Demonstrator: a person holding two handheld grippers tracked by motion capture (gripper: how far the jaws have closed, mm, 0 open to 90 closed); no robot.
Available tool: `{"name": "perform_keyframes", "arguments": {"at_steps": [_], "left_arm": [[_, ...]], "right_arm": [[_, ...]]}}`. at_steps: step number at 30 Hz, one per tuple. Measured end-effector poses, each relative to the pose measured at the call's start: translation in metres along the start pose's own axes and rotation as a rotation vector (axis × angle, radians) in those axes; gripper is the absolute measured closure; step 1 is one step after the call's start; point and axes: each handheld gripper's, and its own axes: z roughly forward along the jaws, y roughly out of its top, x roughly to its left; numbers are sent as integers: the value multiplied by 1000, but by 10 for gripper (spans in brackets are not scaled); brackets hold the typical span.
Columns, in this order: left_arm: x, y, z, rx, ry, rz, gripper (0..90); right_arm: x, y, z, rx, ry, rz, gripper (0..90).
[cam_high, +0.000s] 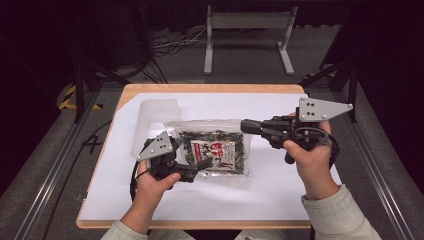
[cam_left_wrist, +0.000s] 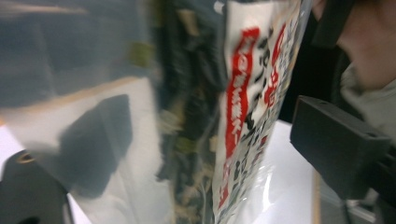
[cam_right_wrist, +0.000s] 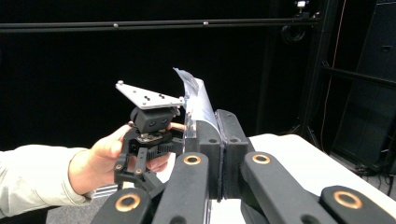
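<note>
1 seaweed bag (cam_high: 215, 150), 1 clear container (cam_high: 152, 120) left of it. Right gripper (cam_high: 248, 126) fingers (cam_right_wrist: 210, 140) clamped on bag edge; left gripper (cam_high: 197, 165) fingers (cam_left_wrist: 336, 135) wide apart around bag.

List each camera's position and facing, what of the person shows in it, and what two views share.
High view: above the person's side, looking forward and down on the table; both forearms, left gripper, right gripper.
Left gripper view: rides the left gripper, close on the seaweed bag; a sleeve at right.
Right gripper view: looks along its own fingers, shut on the bag's edge; the other hand beyond.
Shared: the bag appears in all.
</note>
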Motion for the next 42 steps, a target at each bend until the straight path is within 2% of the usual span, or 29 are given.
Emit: {"name": "perform_keyframes", "arguments": {"at_steps": [3,9,15,21,24,30,38,40,42], "left_arm": [[1,-1,-1,-2,-8,2,218],[1,-1,-2,-8,-51,-6,300],[2,0,-5,-29,-75,-3,425],[0,1,-6,-26,-144,4,569],[-1,1,-6,-17,-161,11,629],[-2,2,-6,-12,-162,21,667],[-5,5,-5,3,-191,26,714],[-6,6,-5,9,-185,33,717],[-6,7,-6,25,-169,39,718]], "right_arm": [[0,-2,1,-5,4,3,900],[-1,-3,1,-25,12,15,900],[-1,-4,-1,-35,10,17,900],[-4,-4,-2,-36,5,17,900],[-7,-5,-3,-34,3,20,898],[-10,-6,-3,-21,-11,20,890],[-11,-5,-3,-10,-47,7,841],[-11,-4,-4,-8,-58,5,807],[-11,-4,-4,-11,-89,-10,694]]}}
